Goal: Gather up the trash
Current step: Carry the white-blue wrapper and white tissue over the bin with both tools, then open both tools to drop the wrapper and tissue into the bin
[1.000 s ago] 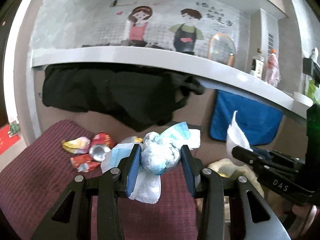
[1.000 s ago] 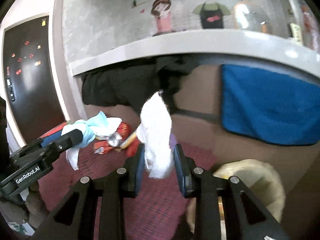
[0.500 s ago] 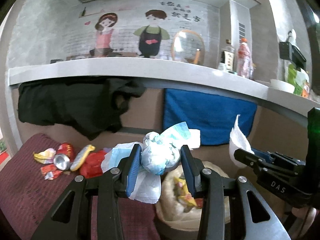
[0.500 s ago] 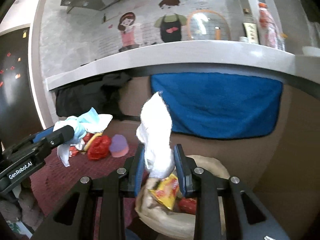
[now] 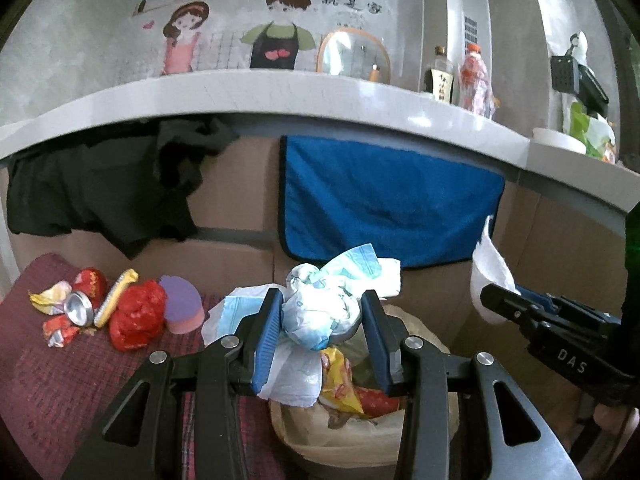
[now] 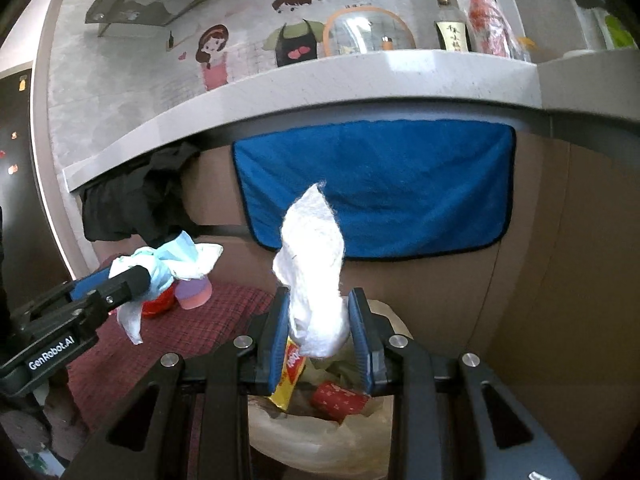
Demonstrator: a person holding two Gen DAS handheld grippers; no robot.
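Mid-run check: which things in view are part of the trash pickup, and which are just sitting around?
Job:
- crumpled blue-white wad in left gripper
- white tissue in right gripper
- lined trash bin
- red and yellow wrappers, crushed can on the maroon cloth

Lying about:
- blue towel
- black garment
- bottles on the counter

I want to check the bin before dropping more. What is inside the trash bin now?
Inside the trash bin a yellow wrapper and a red packet show. The grippers and held tissues cover the rest, so deeper contents cannot be seen.
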